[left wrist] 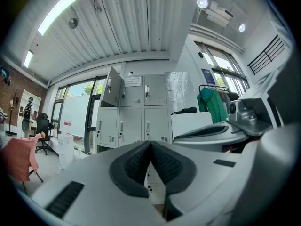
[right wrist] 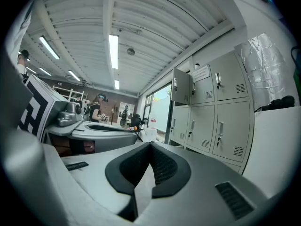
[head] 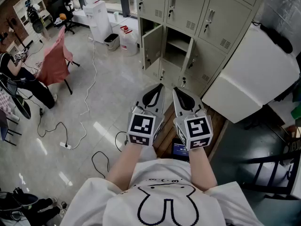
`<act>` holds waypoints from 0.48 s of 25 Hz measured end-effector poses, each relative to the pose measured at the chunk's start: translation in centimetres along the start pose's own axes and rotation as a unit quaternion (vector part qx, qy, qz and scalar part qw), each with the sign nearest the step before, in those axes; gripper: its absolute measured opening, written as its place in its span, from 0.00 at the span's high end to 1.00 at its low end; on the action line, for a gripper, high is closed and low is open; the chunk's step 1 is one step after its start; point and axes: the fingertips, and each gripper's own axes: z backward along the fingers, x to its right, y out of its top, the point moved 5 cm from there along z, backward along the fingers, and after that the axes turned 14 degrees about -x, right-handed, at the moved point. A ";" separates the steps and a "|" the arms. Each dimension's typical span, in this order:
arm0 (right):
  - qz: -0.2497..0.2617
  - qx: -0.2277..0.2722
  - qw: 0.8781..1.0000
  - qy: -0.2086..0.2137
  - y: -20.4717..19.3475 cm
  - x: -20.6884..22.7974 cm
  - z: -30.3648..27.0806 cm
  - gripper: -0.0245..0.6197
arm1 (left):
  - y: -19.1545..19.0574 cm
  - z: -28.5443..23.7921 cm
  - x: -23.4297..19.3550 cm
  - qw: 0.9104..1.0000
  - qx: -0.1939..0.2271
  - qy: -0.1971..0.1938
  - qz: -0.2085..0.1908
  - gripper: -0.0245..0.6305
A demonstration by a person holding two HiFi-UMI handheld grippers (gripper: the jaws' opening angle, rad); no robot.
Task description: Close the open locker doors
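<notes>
The grey lockers stand ahead of me in the head view. Two doors in the middle row hang open: one door swung out to the left, another on the right of a compartment with a shelf. My left gripper and right gripper are side by side, short of the lockers, both shut and empty. In the left gripper view the left gripper has its pads together below an open door. In the right gripper view the right gripper is pinched shut; an open door shows.
A big white box stands beside the lockers on the right. A water dispenser and a bottle stand to the left of the lockers. A chair with pink cloth, floor cables and a seated person are at left.
</notes>
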 end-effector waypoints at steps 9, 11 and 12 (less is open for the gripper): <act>-0.023 0.002 1.000 -0.005 0.3 2.5 -2.6 0.93 | 0.4 -3.4 -2.0 1.000 -0.006 -0.009 0.008 0.94; -0.027 0.002 1.000 -0.007 0.4 3.0 -3.6 0.93 | 0.5 -4.4 -2.8 1.000 -0.007 -0.011 0.011 0.94; -0.026 -0.001 1.000 -0.009 0.4 3.3 -4.1 0.93 | 0.6 -4.9 -3.2 1.000 -0.008 -0.013 0.011 0.94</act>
